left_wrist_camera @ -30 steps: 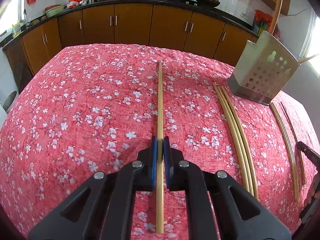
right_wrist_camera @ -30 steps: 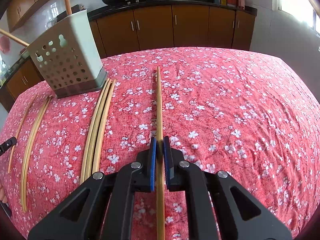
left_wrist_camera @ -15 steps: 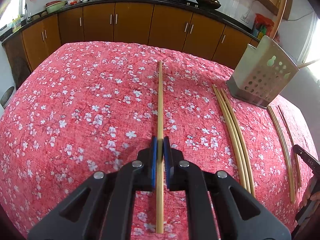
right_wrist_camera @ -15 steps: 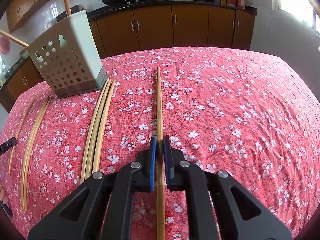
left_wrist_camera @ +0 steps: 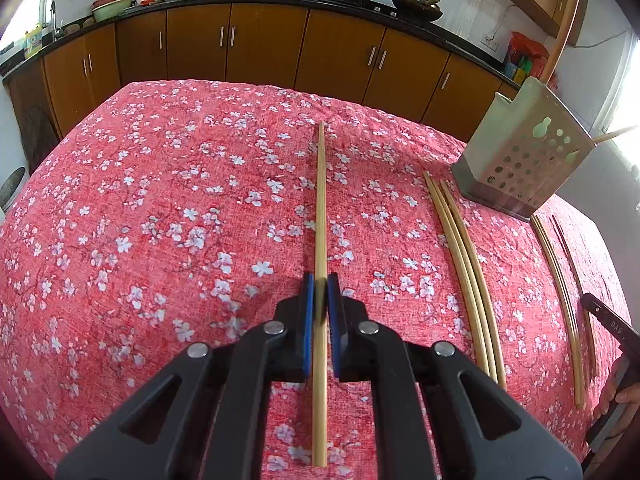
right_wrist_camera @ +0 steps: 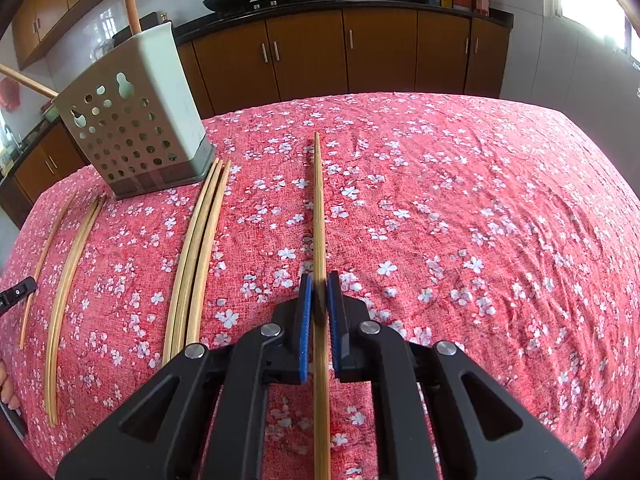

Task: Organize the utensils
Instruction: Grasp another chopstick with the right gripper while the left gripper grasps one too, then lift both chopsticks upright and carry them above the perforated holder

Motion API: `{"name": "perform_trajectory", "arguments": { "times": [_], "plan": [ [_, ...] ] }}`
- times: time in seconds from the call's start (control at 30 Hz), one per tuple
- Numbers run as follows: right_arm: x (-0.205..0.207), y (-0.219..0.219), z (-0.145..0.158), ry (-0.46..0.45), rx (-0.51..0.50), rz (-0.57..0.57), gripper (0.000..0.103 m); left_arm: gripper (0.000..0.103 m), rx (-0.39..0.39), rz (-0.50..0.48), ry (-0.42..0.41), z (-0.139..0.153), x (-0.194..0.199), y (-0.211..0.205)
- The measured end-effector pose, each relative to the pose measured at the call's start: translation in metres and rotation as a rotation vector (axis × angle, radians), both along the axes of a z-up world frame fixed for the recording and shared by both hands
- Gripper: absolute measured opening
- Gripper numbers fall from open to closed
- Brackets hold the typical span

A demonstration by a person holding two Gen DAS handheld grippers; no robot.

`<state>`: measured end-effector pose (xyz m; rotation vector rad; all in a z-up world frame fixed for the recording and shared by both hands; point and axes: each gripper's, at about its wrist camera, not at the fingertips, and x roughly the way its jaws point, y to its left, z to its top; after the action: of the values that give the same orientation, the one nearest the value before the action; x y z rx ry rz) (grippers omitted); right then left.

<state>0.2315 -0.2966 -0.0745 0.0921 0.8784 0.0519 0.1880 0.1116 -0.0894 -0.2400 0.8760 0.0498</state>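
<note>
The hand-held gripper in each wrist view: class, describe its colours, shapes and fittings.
The left hand-held gripper and right hand-held gripper look alike: matte black linkage arms with triangular cut-outs, round silver pivot bolts, and two narrow fingers lined with ridged blue pads. No cables or sleeves show.

The only lettering that can be read is "DAS", white on the black body of the other gripper (left_wrist_camera: 612, 326), at the far right edge of the left wrist view. In the right wrist view a black device (right_wrist_camera: 16, 294) at the far left edge bears a small white round mark, too small to read.
</note>
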Motion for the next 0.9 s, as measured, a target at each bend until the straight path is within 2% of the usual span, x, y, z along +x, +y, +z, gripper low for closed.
{"name": "perform_trajectory", "arguments": {
  "times": [0.37,0.47,0.6,0.9],
  "plan": [
    [-0.001,0.001,0.002,0.000,0.010,-0.006,0.010,0.009,0.018,-0.001,0.003,0.000,0.001,-0.001],
    [-0.011,0.003,0.003,0.000,-0.005,0.005,0.012,0.010,0.056,-0.014,0.010,0.000,0.000,-0.007],
    [-0.025,0.004,0.004,0.000,-0.004,0.015,0.014,0.010,0.051,-0.012,0.010,0.000,-0.008,-0.008],
    [-0.032,-0.002,0.012,-0.006,0.027,-0.007,0.008,0.008,0.074,-0.026,0.016,0.004,-0.016,-0.010]
  ]
}}
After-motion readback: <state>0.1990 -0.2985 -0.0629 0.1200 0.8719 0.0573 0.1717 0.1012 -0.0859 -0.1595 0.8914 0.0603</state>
